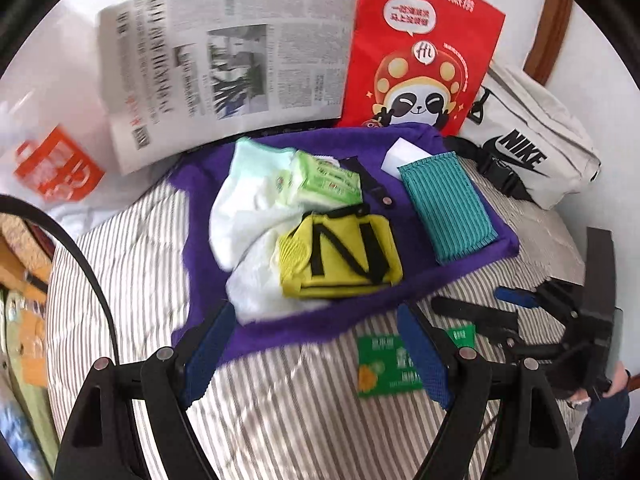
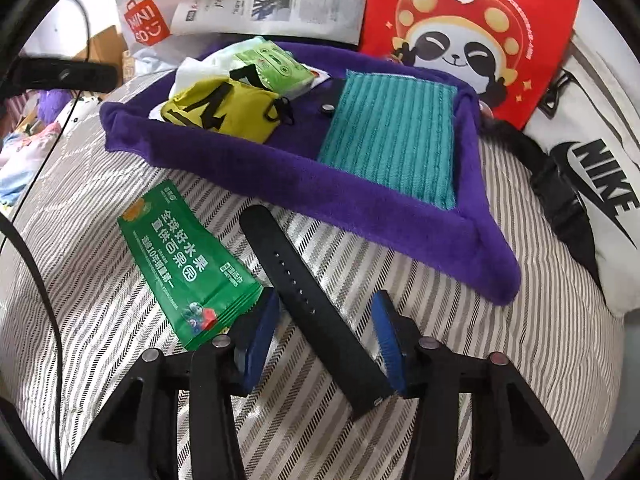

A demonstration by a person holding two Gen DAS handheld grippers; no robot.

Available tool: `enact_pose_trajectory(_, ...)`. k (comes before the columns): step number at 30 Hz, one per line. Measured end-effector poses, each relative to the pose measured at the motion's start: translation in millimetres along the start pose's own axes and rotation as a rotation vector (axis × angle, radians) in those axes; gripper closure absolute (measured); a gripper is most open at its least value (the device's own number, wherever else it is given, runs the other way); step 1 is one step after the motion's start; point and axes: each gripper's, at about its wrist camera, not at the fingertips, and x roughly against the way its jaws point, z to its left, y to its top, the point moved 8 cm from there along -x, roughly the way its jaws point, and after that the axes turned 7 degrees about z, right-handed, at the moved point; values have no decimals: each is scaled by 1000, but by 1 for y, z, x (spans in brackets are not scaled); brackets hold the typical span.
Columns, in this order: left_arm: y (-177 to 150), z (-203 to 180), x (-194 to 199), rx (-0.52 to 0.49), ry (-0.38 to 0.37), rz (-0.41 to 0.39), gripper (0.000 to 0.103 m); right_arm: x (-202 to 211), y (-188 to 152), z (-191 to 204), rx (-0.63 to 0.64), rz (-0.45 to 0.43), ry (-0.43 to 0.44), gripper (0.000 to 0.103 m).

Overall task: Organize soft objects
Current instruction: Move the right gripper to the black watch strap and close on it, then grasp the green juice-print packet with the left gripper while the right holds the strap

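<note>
Low in the right wrist view, your right gripper (image 2: 324, 340) has its jaws spread around the black strap (image 2: 308, 300) on the striped bed (image 2: 120, 360), not squeezing it yet. If you close off-center, the thin strap could slip out, or you could pinch the bed cover too. The green packet (image 2: 188, 272) lies just beside it at the left and could get bumped. Your left gripper (image 1: 316, 352) hangs empty, jaws wide apart. Higher up sits one purple tray (image 2: 360, 208). In it I count one teal cloth (image 2: 392, 136), one yellow pouch (image 2: 224, 108), one tissue pack (image 2: 276, 66).
</note>
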Motion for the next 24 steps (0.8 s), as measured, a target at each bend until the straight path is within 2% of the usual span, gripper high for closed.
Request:
enact_pose_trajectory(1,-7,1,2,15,-19,2,21,-1,1,-1,-7,-3,10,60)
enact_pose_trajectory(2,-14,0,2,21,-35,4,21,-1,0,-4,-34,-8,22,71)
enact_pose_trajectory(4,-25,1,2,32,-52,5,21,0,-2,-11,-83,-13,3,74)
enact_pose_trajectory(7,-38,0,-3,37,-96,4,21,3,-10,-15,-147,18,27,79)
enact_pose_trajectory(10,-50,0,-5,37,-106,18,21,7,-18,-6,-162,45,77,80)
enact_pose_trajectory(14,-58,1,-2,36,-114,13,21,10,-23,8,-133,64,75,74)
enact_pose_trajectory(17,-62,0,-2,33,-122,19,21,6,-15,8,-149,59,88,73)
enact_pose_trajectory(19,-66,-2,-3,22,-117,23,21,3,-10,7,-150,53,72,82)
enact_pose_trajectory(22,-71,-4,-3,15,-115,28,21,2,-7,11,-104,53,-5,83)
enact_pose_trajectory(24,-73,-3,-4,18,-120,28,21,3,-10,11,-121,52,-9,83)
